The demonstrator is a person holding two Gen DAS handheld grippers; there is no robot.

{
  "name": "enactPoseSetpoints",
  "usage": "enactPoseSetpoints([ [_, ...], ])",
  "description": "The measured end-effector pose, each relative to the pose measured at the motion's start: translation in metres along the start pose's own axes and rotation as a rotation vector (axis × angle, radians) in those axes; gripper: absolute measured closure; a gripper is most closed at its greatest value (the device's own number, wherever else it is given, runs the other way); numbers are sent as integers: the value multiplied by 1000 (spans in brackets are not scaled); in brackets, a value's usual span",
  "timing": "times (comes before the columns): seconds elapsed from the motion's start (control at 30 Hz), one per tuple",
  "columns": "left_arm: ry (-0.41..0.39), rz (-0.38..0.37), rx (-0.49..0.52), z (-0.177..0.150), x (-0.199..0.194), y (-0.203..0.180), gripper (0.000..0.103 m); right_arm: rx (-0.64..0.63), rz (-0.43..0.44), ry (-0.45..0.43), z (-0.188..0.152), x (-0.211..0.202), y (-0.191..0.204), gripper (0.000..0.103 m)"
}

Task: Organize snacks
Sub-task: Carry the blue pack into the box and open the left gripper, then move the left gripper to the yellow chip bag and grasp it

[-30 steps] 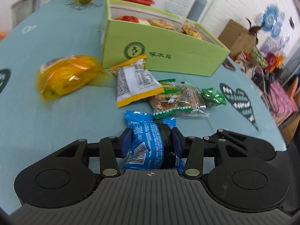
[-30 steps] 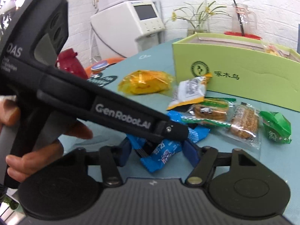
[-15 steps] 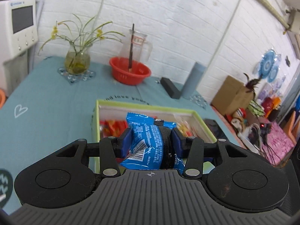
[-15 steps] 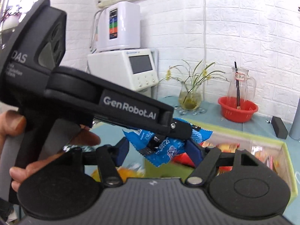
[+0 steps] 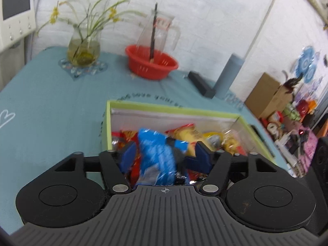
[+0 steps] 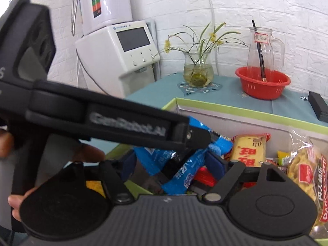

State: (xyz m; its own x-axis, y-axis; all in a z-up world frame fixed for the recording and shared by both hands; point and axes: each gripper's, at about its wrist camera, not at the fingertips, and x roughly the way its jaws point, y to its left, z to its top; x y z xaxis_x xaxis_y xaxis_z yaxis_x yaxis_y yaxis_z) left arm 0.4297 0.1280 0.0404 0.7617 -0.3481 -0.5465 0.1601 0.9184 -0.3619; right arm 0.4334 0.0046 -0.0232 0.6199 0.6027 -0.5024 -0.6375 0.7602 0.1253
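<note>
Sitting on the teal counter, the green box holds a jumble of snack packets: a yellow one with red characters and a clear bag of yellow crisps at the right. Over its near left part, the left gripper has its fingers opening, with a blurred blue packet loose between them, long axis running near to far. The right gripper is also opening, a second blue packet tilted between its fingers without being pressed. Beyond the box, a red basket holds a glass jug.
</note>
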Motion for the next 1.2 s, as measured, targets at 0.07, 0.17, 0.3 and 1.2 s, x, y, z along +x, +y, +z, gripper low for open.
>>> enactPoseSetpoints([
  [0.07,-63,-8,21,6,-26,-10,44,-17,-11,-49,1,-23,10,9],
  [0.17,-151,-1,65,10,-68,-25,36,-38,-37,-129,-1,-62,28,9],
  [0.3,-187,41,89,-3,-108,-27,34,-7,-17,-166,-22,-98,50,9],
  [1.2,220,57,13,-65,-62,86,89,46,196,173,-74,11,129,9],
])
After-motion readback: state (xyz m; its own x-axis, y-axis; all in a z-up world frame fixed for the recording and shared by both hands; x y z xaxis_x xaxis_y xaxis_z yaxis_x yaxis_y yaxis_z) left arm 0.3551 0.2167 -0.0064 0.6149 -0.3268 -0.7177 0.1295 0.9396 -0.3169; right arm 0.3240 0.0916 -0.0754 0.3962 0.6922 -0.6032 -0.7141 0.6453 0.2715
